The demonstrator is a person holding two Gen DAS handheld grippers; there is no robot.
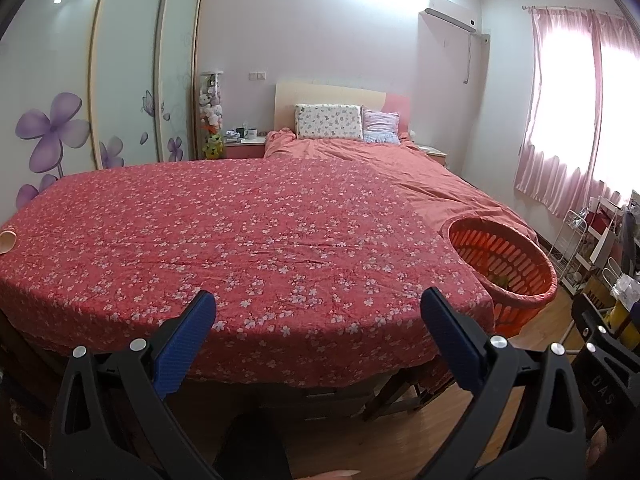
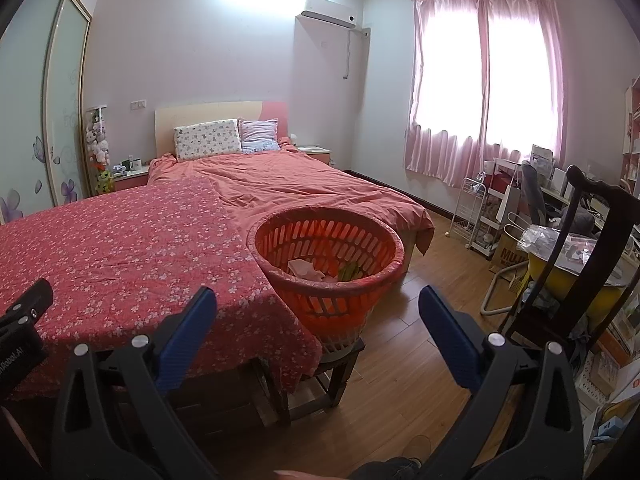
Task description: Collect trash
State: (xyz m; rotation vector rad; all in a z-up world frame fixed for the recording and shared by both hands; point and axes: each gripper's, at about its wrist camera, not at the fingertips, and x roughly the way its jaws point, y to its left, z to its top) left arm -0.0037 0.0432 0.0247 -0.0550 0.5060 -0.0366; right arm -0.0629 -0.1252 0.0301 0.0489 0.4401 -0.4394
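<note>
two fisheye views look out over a table draped in a red floral cloth (image 1: 248, 240), with a bedroom behind it. in the left wrist view, the left gripper (image 1: 318, 328) fills the bottom of the frame, its two blue-padded fingers spread wide apart with nothing between them. in the right wrist view, the right gripper (image 2: 318, 324) sits the same way at the bottom, released and empty.

an orange slotted basket (image 2: 280, 224) stands on a small wooden stool (image 2: 340, 364) just beside the table's right corner, at centre frame in the right view and at the right edge in the left view. crumpled paper and something green already lie in its bottom.

the one loose item that looks like trash is a small pale cup-like object (image 1: 8, 240), lying on the cloth at the far left edge of the left view, half cut off by the frame. it does not show in the right view. what exactly it is cannot be told.

judging from this, the cup lies well to the left of both grippers and the basket well to the right, so the left gripper is the nearer one, and the piece would then have to cross the whole table to reach the basket.
</note>
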